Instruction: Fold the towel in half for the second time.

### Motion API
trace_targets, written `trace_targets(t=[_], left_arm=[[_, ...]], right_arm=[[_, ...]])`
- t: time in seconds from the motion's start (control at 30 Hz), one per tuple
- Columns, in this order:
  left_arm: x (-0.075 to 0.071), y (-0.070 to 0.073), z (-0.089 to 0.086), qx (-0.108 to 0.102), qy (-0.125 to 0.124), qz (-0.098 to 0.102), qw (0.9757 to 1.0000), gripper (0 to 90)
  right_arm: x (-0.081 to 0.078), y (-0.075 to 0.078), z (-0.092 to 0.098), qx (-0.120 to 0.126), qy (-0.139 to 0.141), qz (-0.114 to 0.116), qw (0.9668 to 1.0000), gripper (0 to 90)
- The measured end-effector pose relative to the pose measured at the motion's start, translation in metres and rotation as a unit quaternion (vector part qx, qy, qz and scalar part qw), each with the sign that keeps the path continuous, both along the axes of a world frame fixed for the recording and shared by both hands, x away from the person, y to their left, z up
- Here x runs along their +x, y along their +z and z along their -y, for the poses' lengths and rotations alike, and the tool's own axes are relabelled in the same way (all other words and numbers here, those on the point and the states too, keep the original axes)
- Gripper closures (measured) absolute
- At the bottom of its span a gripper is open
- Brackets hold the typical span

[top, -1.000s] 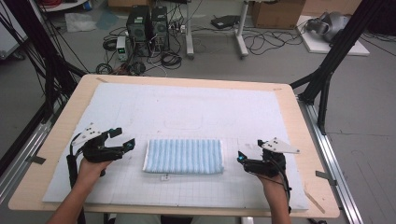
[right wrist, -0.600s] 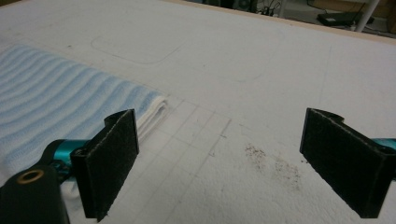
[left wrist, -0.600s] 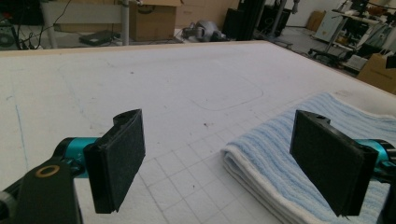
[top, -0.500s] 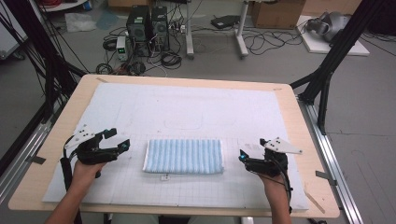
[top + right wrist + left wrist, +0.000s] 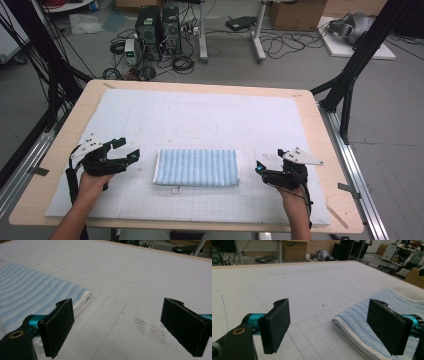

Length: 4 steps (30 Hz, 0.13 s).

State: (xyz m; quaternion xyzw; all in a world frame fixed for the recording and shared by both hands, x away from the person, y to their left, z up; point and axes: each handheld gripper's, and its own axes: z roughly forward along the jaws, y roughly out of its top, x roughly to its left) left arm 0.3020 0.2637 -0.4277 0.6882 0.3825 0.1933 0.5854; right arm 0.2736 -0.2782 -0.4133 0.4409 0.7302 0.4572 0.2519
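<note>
A folded blue-and-white striped towel lies flat on the white gridded mat, near the table's front edge. My left gripper is open, a short way off the towel's left end and not touching it. In the left gripper view the towel lies beyond the right jaw, with bare mat between the jaws of the gripper. My right gripper is open just off the towel's right end. In the right gripper view the towel sits at the left, behind the left jaw of the gripper.
The wooden table edge frames the mat. A small white tag lies just in front of the towel. Dark specks mark the mat by the right gripper. Computers, cables and boxes stand on the floor beyond the table.
My left gripper has drawn back to the left, away from the towel's left end. The right gripper has edged slightly to the right. The towel has not moved.
</note>
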Motion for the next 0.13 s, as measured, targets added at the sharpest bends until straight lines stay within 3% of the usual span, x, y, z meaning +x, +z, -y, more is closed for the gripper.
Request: trace_targets(t=[0.13], left_arm=[[-0.0001, -0.0005, -0.0002, 0.003, 0.003, -0.001, 1.0000, 19.6]], right_arm=[[0.0000, 0.0005, 0.0006, 0.002, -0.002, 0.002, 1.0000, 10.8]])
